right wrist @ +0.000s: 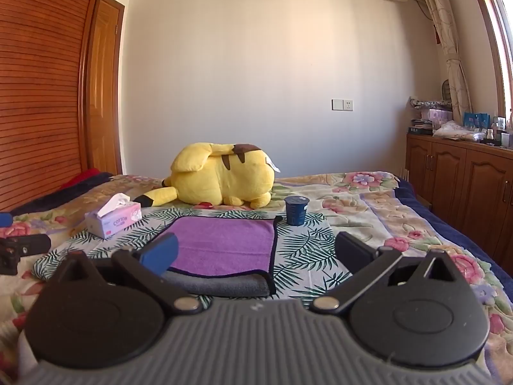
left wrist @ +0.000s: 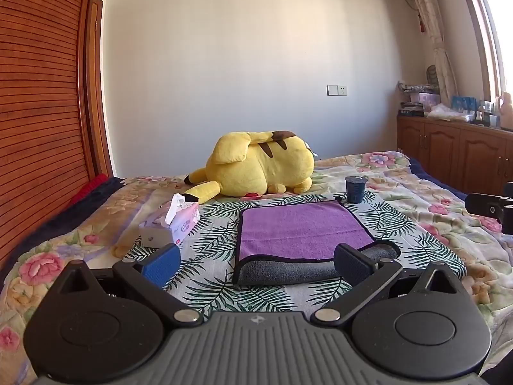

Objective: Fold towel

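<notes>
A purple towel with a grey underside and dark trim lies on the leaf-print cloth on the bed, folded so a grey band shows along its near edge. It also shows in the right wrist view. My left gripper is open and empty, hovering just before the towel's near edge. My right gripper is open and empty, just before the towel's near right corner. Part of the right gripper shows at the right edge of the left wrist view, and part of the left gripper at the left edge of the right wrist view.
A yellow plush toy lies behind the towel. A tissue box stands left of it and a dark blue cup at its far right corner. A wooden wardrobe stands left, and wooden cabinets right.
</notes>
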